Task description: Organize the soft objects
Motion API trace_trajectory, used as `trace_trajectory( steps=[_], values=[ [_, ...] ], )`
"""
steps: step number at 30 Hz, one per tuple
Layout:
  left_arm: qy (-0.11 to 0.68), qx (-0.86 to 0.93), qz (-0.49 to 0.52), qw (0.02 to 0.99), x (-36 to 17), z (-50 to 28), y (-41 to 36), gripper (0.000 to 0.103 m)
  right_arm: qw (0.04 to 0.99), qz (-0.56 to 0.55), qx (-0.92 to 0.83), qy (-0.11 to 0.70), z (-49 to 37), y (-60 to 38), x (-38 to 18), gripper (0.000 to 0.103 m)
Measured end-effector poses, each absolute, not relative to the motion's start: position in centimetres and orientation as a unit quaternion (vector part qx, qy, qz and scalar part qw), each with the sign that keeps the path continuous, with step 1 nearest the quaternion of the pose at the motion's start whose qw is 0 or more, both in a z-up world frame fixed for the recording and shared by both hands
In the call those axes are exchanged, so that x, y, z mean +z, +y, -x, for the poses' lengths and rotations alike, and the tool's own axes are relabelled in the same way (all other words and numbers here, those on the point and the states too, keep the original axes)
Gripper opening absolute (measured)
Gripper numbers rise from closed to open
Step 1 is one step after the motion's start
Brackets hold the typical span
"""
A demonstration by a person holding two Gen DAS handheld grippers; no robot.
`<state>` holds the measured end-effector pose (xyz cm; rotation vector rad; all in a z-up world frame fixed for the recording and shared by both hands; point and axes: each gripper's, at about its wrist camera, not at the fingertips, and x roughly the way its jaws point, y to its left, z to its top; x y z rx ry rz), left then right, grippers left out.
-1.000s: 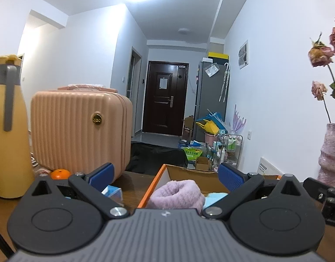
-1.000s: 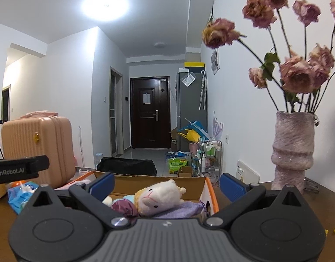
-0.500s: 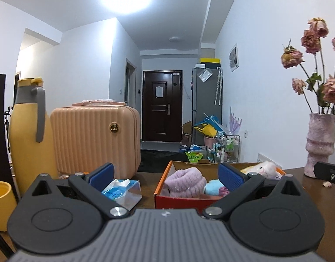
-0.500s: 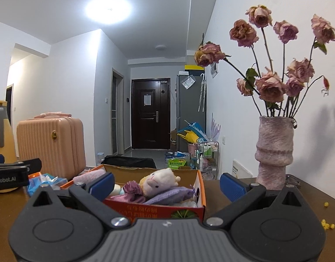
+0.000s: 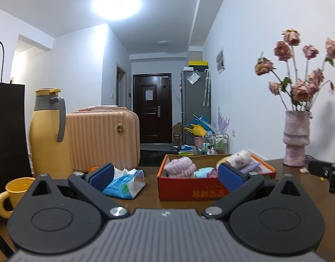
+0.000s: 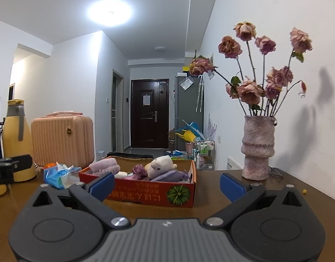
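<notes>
Facing the red cardboard box point(image 5: 195, 187) of plush toys point(image 6: 161, 166) ahead, the left gripper point(image 5: 166, 175) and right gripper point(image 6: 167, 184) are held wide and empty.

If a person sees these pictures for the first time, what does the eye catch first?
Probably the red cardboard box in the middle of the brown table, filled with soft things, a white plush toy on top. Next, the pink vase of dried roses at the right wall, and the peach suitcase at the left.

We count one box point(image 6: 145, 193) holding one plush point(image 6: 159, 166) and one pink roll point(image 6: 104, 167), plus one tissue pack point(image 5: 123, 183), one flask point(image 5: 48, 133), one mug point(image 5: 14, 191), one case point(image 5: 102, 139) and one vase point(image 6: 258, 147).
</notes>
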<state>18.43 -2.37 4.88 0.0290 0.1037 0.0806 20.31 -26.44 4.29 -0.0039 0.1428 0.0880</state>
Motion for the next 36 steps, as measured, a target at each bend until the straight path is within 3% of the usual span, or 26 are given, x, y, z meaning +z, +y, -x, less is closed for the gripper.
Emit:
trace_trajectory(
  steps=[16,36],
  values=[
    [0.061,0.018,-0.021,0.998,3.0,-9.5,-2.5,0.103,0.996,0.002,0.028,0.081,-10.8,-27.3,4.2,0.103],
    [0.045,0.016,-0.022,0.999,3.4,-7.2,-2.4,0.103,0.996,0.002,0.031,0.081,-8.6,-27.1,4.1,0.103]
  ],
)
